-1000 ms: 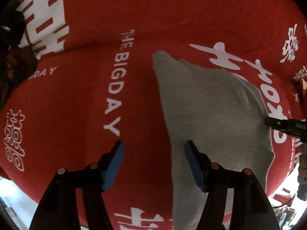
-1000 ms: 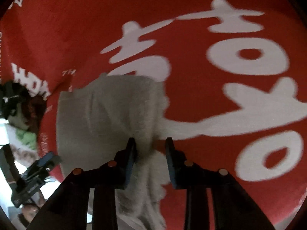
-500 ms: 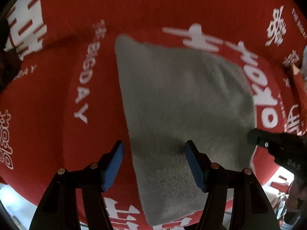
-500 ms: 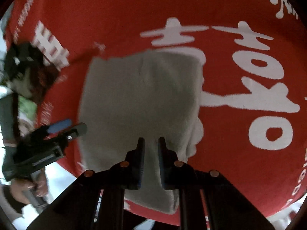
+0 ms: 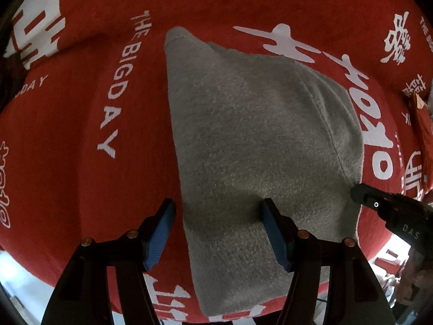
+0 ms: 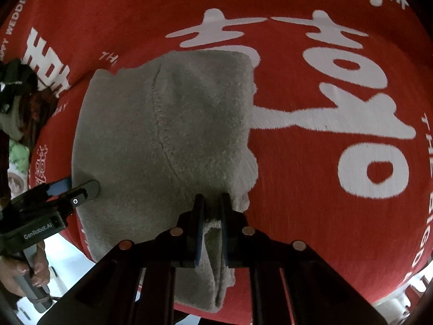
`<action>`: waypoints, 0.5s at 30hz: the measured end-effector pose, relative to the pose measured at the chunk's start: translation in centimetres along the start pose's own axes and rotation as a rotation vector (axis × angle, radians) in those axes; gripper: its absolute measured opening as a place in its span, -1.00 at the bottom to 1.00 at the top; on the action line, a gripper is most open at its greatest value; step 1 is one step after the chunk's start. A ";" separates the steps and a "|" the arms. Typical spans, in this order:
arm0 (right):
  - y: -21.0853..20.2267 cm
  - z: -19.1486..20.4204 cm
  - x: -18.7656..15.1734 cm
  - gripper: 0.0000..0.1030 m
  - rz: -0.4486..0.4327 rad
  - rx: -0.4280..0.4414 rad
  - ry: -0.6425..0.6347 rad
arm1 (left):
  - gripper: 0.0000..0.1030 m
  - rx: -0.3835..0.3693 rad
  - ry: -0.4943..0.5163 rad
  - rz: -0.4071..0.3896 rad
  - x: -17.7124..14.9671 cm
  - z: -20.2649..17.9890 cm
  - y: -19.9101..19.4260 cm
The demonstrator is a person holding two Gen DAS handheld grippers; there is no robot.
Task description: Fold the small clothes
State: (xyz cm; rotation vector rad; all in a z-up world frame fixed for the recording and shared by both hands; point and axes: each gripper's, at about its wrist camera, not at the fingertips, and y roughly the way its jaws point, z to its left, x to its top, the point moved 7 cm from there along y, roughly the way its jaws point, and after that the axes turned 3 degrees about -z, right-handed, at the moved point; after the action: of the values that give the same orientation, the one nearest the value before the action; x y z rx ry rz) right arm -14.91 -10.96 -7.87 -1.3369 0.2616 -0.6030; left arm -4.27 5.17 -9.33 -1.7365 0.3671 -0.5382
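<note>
The grey cloth (image 5: 251,140) lies flat on the counter, on a red cover (image 5: 81,140) printed with white characters and the words "THE BIG DAY". In the right wrist view the cloth (image 6: 162,140) shows a stitched seam running along its length and a fuzzy right edge over a white character of the cover (image 6: 338,54).

Left claw (image 5: 217,230): jaws wide apart, gripping nothing. Its blue pads (image 5: 159,233) straddle the left edge of the cloth; the left finger is over red cover, the right finger over grey fabric. The right wrist view shows the same claw (image 6: 78,189) at the left side of the cloth, with a hand (image 6: 24,270) on its handle.

Right claw (image 6: 211,216): jaws narrow, clamped on a bunched fold at the near right part of the cloth. Fabric fills the gap between the fingers and runs on below them. In the left wrist view this claw (image 5: 362,192) meets the right edge of the cloth; its jaws cannot be told apart there.
</note>
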 end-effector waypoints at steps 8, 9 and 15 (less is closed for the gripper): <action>-0.7 -1.0 -0.4 -0.79 0.044 -0.024 0.099 | 0.29 0.019 0.016 0.028 -0.3 -0.3 -1.4; -0.8 -1.3 -0.6 -0.79 0.052 -0.028 0.116 | 0.29 0.019 0.017 0.030 -0.3 -0.2 -1.6; -1.6 -2.7 -2.2 -0.79 0.119 -0.080 0.168 | 0.29 0.024 0.014 0.048 -0.9 -0.1 -3.8</action>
State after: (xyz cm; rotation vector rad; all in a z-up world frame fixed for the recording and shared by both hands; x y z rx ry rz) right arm -18.50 -12.19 -7.36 -1.3389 0.5034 -0.6106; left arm -5.21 6.41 -5.74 -1.6969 0.4098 -0.5182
